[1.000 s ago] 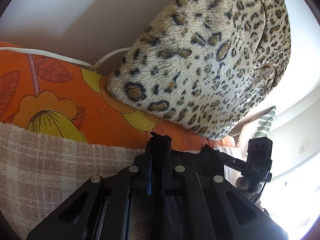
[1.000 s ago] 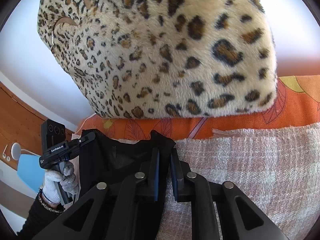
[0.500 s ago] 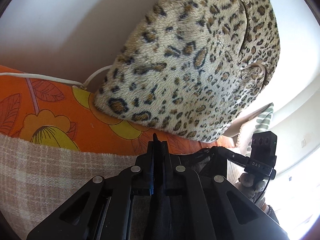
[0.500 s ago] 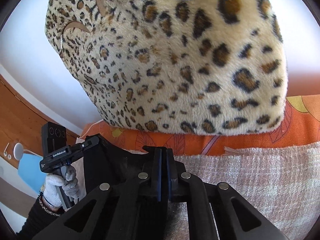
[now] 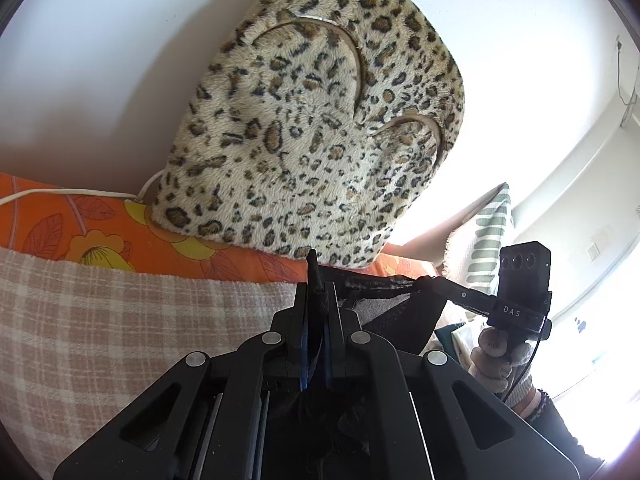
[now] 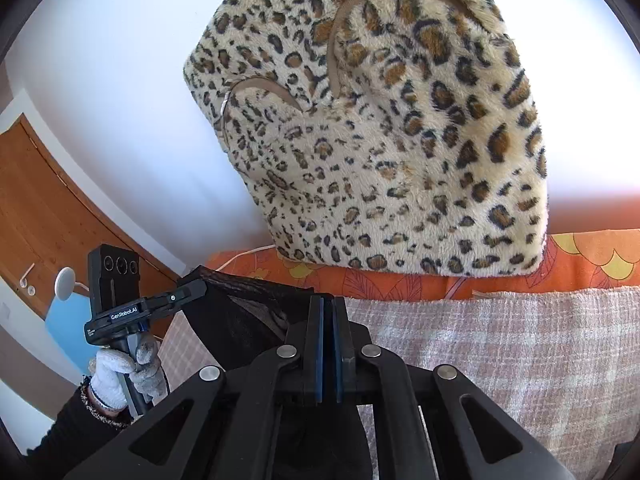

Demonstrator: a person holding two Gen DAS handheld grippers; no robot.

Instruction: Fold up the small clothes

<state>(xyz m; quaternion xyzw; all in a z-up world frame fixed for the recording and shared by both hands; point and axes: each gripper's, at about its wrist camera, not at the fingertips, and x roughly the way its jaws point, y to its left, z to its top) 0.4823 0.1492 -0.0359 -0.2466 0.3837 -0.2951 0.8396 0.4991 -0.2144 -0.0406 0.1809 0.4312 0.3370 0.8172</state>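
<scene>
Both grippers hold one black garment (image 5: 390,308) stretched between them above the checked blanket (image 5: 120,320).

Left gripper (image 5: 316,280): jaws pressed together on a corner of the black cloth; a point of fabric sticks up past the tips and more hangs below between the blue pads. In the right wrist view the same gripper (image 6: 200,284) shows at left, tip pinching the garment's other top corner (image 6: 240,316), held by a hand in a white glove (image 6: 116,372) with a dark sleeve.

Right gripper (image 6: 328,304): its jaws have just been closing and now sit together, blue pads nearly touching, with the black fabric's edge running into them from the left (thin cloth, hard to see between the pads themselves). In the left wrist view the right gripper (image 5: 434,284) reaches in from the right, tip at the cloth's far corner, gripped by a gloved hand (image 5: 496,360).

The garment's top edge runs taut between the two tips, the rest hanging loose and dark, sheer in places, off the blanket.

Background: leopard-print cushion (image 5: 312,140) standing against the white wall (image 5: 100,60), resting on an orange floral sheet (image 5: 100,236); white cable (image 5: 80,192) running along the sheet behind the cushion; striped cushion (image 5: 484,236) to the right; wooden door (image 6: 36,216) at left in the right wrist view.
</scene>
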